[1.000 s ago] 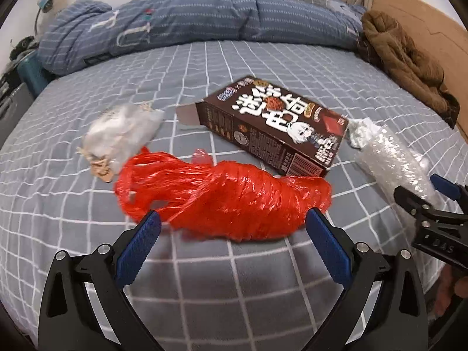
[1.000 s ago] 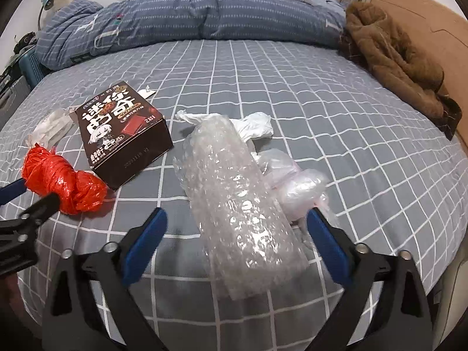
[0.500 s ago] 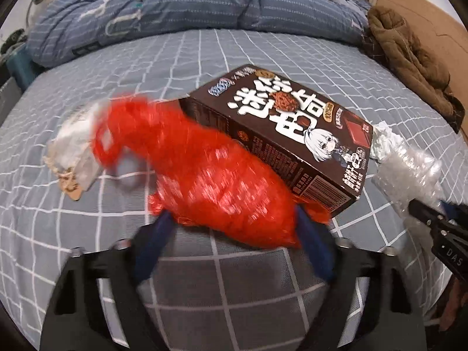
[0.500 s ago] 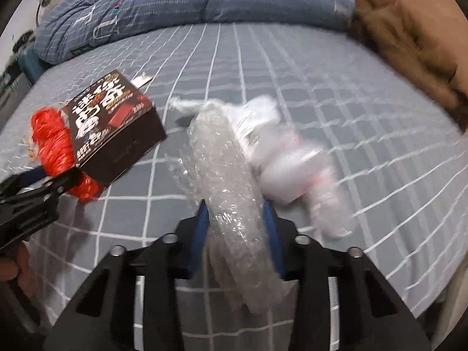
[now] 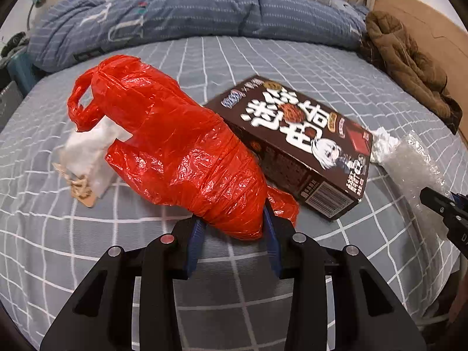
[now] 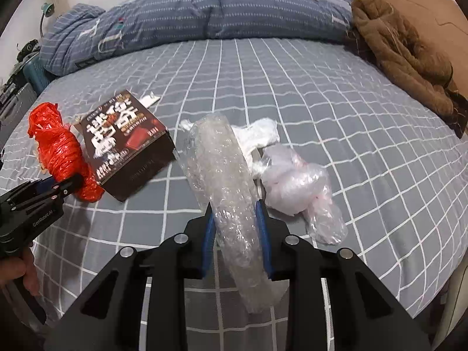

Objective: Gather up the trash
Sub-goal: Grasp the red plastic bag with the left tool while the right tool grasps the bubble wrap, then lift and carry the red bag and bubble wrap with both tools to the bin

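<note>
- Bed [image 6: 292, 93] w/ grey checked sheet is seen in both views; all trash lies on or is held over it.
- Blue quilt [image 6: 204, 11] is bunched along the far edge; a brown coat [image 6: 409, 55] is heaped at the far right corner.
- Bubble wrap roll [image 6: 228, 193] is clamped near its lower part by the right gripper [image 6: 235, 234]; jaws closed in tight on both sides, roll tilted up and away from the cam.
- Red plastic bag [image 5: 181, 149] is pinched at its near end by the left gripper [image 5: 234, 234]; jaws nearly shut round it, bag angled up to the left, handle loop at the far end.
- Brown snack box [image 5: 295, 143] is lying flat on the sheet, just right of the red bag and touching it, approx. between bag and bubble wrap.
- Clear plastic bag [image 6: 298, 190], crumpled, is seen just right of the bubble wrap.
- White tissue [image 6: 257, 134] is lying behind the bubble wrap, partly hidden by it.
- White wrapper [image 5: 84, 161] is lying left of the red bag, partly hidden behind it.
</note>
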A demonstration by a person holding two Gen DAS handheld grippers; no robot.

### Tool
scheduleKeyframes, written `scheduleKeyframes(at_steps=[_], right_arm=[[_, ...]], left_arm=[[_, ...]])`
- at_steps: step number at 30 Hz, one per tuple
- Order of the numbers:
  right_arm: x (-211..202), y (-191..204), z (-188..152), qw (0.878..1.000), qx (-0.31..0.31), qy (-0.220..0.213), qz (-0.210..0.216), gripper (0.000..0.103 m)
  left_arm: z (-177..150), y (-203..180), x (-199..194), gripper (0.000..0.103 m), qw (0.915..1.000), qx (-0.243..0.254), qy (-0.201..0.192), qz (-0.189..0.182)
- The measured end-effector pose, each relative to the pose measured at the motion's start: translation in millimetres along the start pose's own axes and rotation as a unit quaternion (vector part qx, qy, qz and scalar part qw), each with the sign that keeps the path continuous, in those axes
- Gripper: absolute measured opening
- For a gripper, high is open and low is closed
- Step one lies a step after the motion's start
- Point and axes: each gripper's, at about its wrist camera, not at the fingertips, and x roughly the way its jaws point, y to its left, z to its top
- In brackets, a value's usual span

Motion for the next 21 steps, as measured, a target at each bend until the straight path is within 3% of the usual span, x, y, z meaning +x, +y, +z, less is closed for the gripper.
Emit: scheduleKeyframes(at_steps=[21], right_arm=[[-63.3, 15.8, -4.7, 0.998, -0.008, -0.061, 0.015, 0.026]], left_arm=[[-14.9, -3.4, -73.0, 0.037, 0.9994, 0.001, -0.035, 0.0]])
